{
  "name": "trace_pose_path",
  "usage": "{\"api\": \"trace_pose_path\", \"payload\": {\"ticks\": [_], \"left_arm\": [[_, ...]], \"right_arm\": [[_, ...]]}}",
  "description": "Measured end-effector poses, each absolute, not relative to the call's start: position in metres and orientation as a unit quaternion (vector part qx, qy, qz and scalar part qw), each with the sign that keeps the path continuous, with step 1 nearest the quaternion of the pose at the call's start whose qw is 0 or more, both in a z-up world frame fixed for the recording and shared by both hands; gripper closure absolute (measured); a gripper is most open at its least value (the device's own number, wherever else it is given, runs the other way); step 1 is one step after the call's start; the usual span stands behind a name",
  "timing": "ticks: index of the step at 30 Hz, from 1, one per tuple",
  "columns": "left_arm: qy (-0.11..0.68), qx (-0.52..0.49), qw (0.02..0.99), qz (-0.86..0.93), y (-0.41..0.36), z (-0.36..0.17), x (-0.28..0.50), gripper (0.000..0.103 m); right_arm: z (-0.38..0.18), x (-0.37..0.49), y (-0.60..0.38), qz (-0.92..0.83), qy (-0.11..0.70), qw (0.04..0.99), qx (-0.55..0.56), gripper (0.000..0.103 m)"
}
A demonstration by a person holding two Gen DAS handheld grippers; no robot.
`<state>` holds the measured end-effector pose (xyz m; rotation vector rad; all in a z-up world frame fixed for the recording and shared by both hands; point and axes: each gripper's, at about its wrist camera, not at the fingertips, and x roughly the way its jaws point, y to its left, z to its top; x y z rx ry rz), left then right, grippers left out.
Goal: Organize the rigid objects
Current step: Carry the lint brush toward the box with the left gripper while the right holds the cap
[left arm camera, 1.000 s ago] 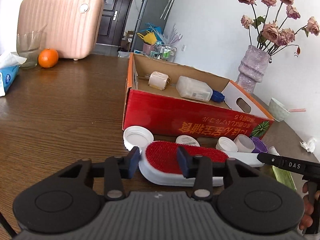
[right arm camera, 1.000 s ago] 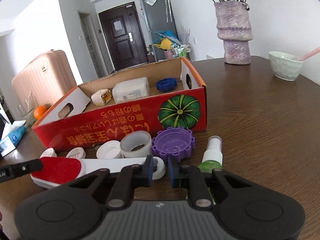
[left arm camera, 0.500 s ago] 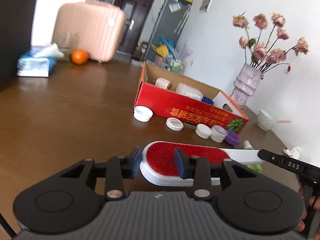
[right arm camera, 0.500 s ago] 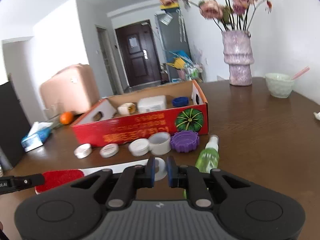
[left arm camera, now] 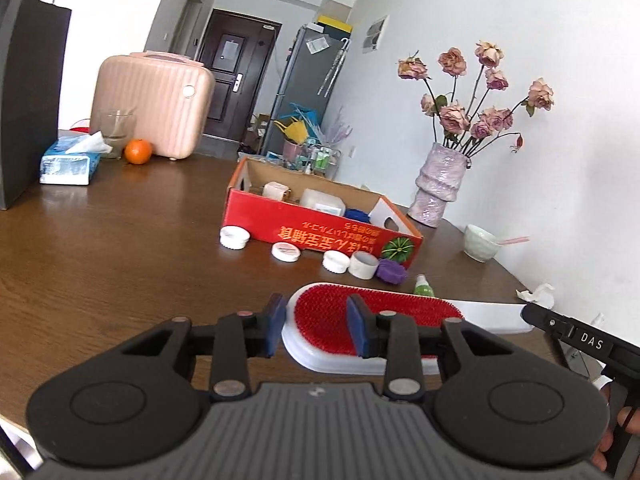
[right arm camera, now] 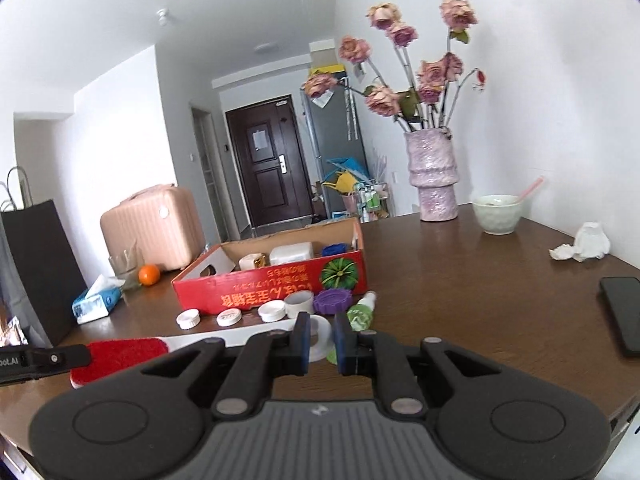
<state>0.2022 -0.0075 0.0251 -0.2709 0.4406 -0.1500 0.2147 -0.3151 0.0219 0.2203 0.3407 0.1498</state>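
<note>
A white brush with a red bristle pad [left arm camera: 384, 312] is held in the air by both grippers. My left gripper [left arm camera: 316, 330] is shut on its red head end. My right gripper [right arm camera: 320, 340] is shut on the ring end of its white handle [right arm camera: 320, 330]. The brush also shows in the right wrist view [right arm camera: 124, 354]. A red cardboard box [left arm camera: 320, 236] stands on the table and holds a white container, a small cream object and a blue lid. Several white lids [left arm camera: 234, 237], a purple lid [left arm camera: 390, 271] and a green spray bottle [right arm camera: 360, 314] lie in front of the box.
A pink case [left arm camera: 152, 100], a glass, an orange [left arm camera: 138, 151] and a tissue pack [left arm camera: 70, 162] stand at the far left. A black bag [left arm camera: 24, 100] is at the left edge. A vase of dried roses [left arm camera: 438, 188], a bowl [right arm camera: 498, 212], crumpled tissue [right arm camera: 584, 242] and a phone [right arm camera: 622, 314] are to the right.
Both grippers have lifted the brush off the table and drawn back from the box. The box and lids now look smaller and lower in both views.
</note>
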Motion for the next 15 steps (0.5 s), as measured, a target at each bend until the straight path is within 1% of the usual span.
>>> {"api": "trace_pose_path", "payload": {"ticks": [4,6,9,12,13,14,15], "left_arm": [[0.203,-0.116,0.969,-0.075,-0.014,0.032,0.220,0.071],[0.192,-0.110,0.973,-0.069,-0.015,0.040,0.241,0.071],[0.172,-0.095,0.978,-0.073,-0.014,0.054,0.281,0.071],[0.178,-0.084,0.977,-0.082,-0.010,0.069,0.336,0.071],[0.175,-0.080,0.977,-0.096,-0.009,0.074,0.355,0.085],[0.180,-0.086,0.968,-0.150,-0.005,0.079,0.376,0.096],[0.191,-0.104,0.958,-0.184,-0.005,0.082,0.396,0.096]], "right_arm": [[0.024,0.233,-0.318,0.071,0.162,0.977,0.116,0.090],[0.026,0.250,-0.315,0.073,0.159,0.978,0.111,0.090],[0.037,0.292,-0.310,0.072,0.149,0.980,0.109,0.090],[0.053,0.350,-0.307,0.080,0.141,0.982,0.100,0.090],[0.056,0.367,-0.305,0.081,0.140,0.982,0.100,0.090],[0.059,0.389,-0.304,0.107,0.143,0.978,0.104,0.093],[0.061,0.413,-0.303,0.146,0.158,0.969,0.123,0.093]]}}
